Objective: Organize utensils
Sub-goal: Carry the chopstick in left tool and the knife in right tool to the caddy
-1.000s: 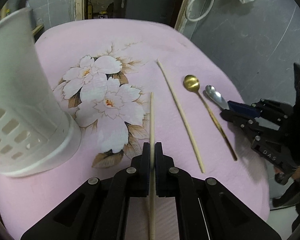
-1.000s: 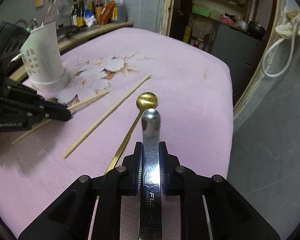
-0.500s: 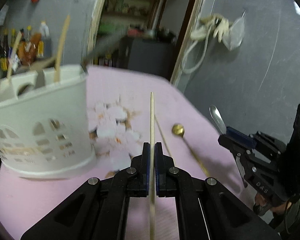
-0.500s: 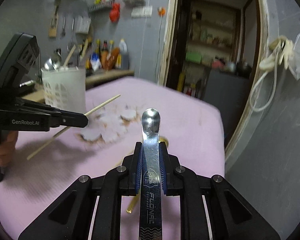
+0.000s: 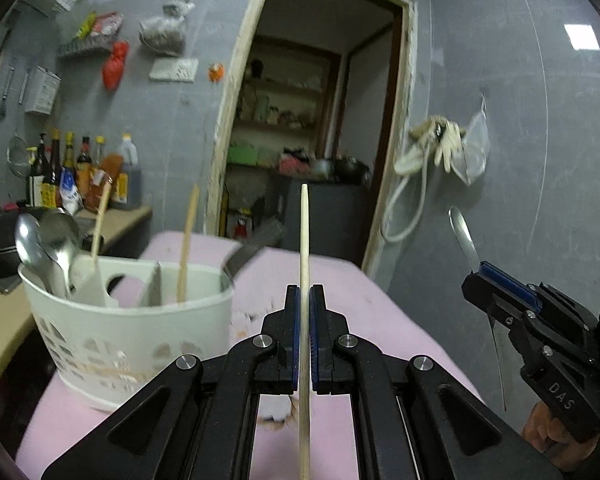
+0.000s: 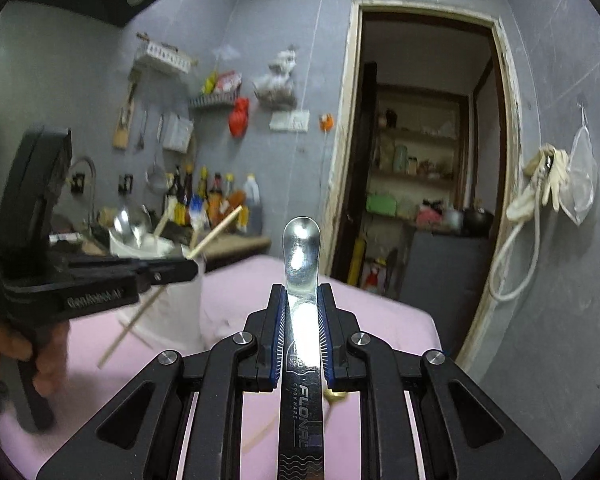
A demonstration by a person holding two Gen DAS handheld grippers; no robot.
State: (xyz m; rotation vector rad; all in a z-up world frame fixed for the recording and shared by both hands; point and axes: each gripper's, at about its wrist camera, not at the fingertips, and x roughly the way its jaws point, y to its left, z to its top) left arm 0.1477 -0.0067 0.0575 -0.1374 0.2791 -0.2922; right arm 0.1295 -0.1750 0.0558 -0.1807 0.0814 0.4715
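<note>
Mid-carry, both loads lifted clear of the pink floral tablecloth (image 5: 364, 304). Left gripper (image 5: 304, 312) clamped on a wooden chopstick (image 5: 303, 240), tip pointing up and ahead between the jaws. White slotted utensil caddy (image 5: 140, 320) ahead and to the left of that gripper, already holding two steel spoons (image 5: 44, 248) in one compartment and wooden chopsticks (image 5: 186, 248) in the next. Right gripper (image 6: 302, 320) pinched on the flat handle of a stainless "FLONAL" spoon (image 6: 301, 248), bowl up and forward; caddy (image 6: 148, 246) far off to its left, partly hidden behind the left gripper (image 6: 180, 270). Gold spoon (image 6: 334, 396) glimpsed just below the right jaws, apparently on the cloth. Next, by the look of it: swing the chopstick left, tip it down over the chopstick compartment and release; likewise the spoon among the spoons. Narrow compartments, so careful alignment needed.
</note>
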